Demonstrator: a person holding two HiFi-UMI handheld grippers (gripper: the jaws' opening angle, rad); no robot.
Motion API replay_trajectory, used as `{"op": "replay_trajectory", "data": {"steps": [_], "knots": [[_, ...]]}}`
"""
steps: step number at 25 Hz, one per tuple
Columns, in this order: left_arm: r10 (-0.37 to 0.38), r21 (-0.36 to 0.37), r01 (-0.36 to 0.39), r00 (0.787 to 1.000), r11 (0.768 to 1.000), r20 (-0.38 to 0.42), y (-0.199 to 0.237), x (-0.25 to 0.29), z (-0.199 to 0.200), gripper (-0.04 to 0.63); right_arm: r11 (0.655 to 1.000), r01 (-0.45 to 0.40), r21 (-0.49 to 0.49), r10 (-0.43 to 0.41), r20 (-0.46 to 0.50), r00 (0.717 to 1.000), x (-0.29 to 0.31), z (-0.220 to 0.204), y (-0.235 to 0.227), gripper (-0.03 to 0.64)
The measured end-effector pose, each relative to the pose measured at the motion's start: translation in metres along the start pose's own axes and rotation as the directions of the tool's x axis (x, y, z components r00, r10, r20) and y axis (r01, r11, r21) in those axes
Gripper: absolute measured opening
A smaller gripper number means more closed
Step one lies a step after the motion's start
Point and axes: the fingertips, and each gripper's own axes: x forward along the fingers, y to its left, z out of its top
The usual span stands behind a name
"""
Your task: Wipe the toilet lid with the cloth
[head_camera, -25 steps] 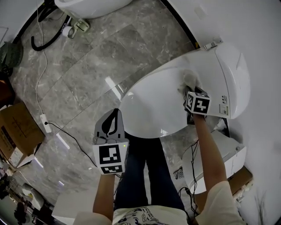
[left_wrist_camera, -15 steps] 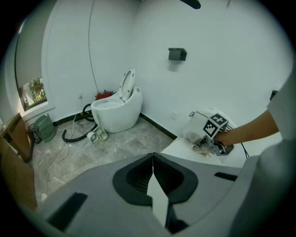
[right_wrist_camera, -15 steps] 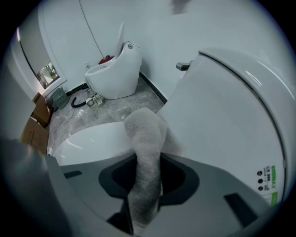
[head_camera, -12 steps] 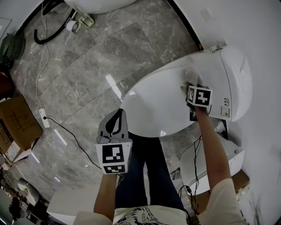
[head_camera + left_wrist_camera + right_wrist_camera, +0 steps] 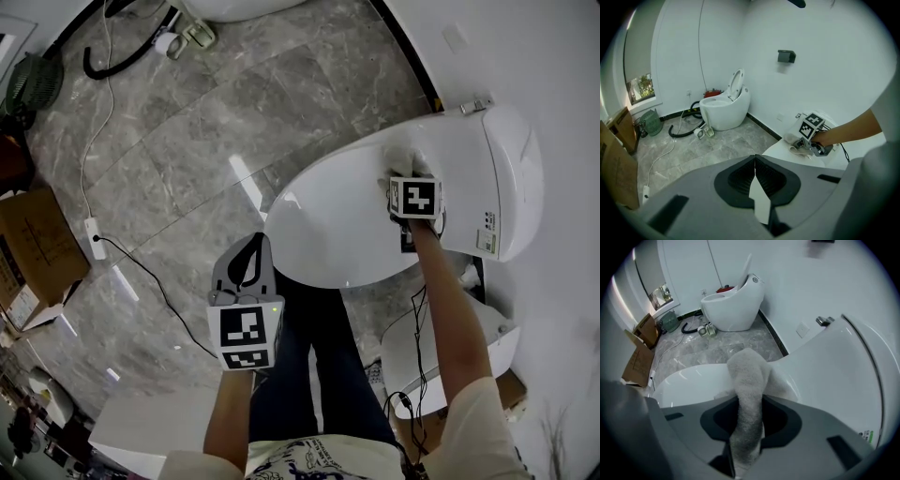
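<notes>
Your right hand-held gripper [image 5: 747, 430] clamps the cloth [image 5: 749, 376] against the lid [image 5: 328, 225].
Your left hand-held gripper [image 5: 754, 176] hangs with jaws together.

The glossy white toilet lid [image 5: 337, 230] lies shut and flat. The pale, fluffy cloth [image 5: 747, 373], bunched up, rests near its hinge end, pinched in the right hand-held gripper [image 5: 749, 401].

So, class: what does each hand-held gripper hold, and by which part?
Right hand-held gripper: the cloth, pinched at a bunched fold. Left hand-held gripper: nothing, jaws shut.
</notes>
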Motion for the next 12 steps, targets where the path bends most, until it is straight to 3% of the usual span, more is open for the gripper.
{"op": "replay_trajectory", "data": {"steps": [12], "knots": [[0.068, -0.054, -0.068, 0.998, 0.996, 0.005, 0.025, -0.018, -0.011, 0.009, 0.99, -0.039, -0.138, 0.041, 0.013, 0.999, -0.003, 0.01, 0.065, 0.104]]}}
